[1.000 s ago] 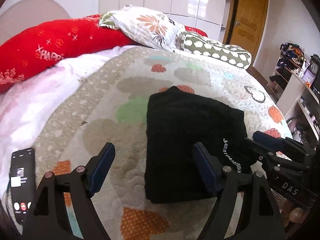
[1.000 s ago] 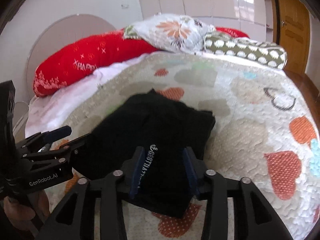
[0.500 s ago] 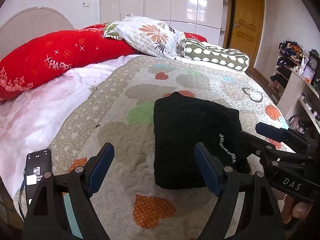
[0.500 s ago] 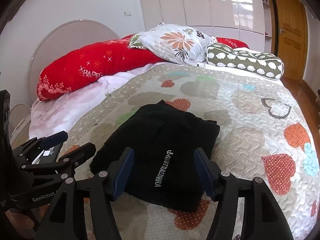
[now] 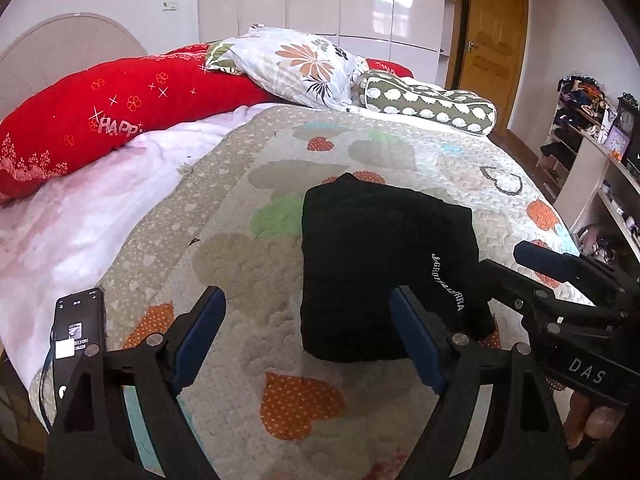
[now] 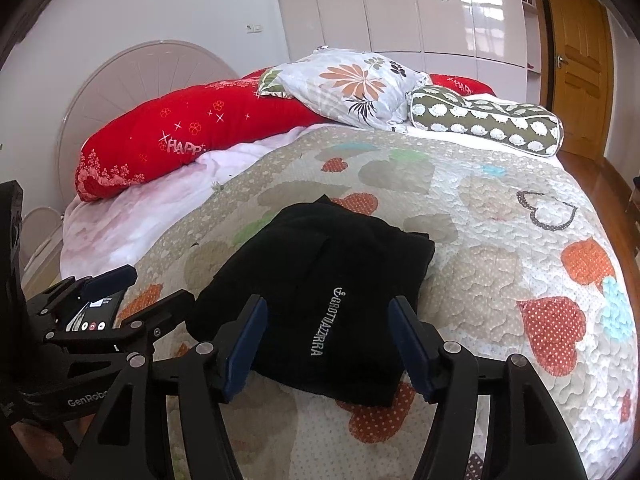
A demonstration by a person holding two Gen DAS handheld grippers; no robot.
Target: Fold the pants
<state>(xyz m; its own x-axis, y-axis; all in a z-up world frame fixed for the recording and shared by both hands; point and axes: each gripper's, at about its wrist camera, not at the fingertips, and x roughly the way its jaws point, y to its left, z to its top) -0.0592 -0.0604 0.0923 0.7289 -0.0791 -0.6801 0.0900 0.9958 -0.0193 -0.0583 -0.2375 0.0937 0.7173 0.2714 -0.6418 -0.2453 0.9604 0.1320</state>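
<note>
Bed (image 6: 500,240) under heart-print quilt. Black pants (image 6: 320,280) mid-quilt, folded to compact stacked rectangle; lower layers hidden, probably even. Phone (image 5: 78,328) left of pants, at quilt edge. Left tool (image 5: 308,340) apart, empty. Right tool (image 6: 326,340) apart, above pants. Folding seemingly complete.

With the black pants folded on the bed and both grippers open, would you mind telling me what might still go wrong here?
1. The folded black pants rest on a soft, rounded heart-patterned quilt, so the loosely stacked layers may slump open.
2. The open right gripper straddles the near edge; a careless pass could snag it.
3. The black smartphone lies near the bed's edge beside the left gripper and might get knocked off.
</note>
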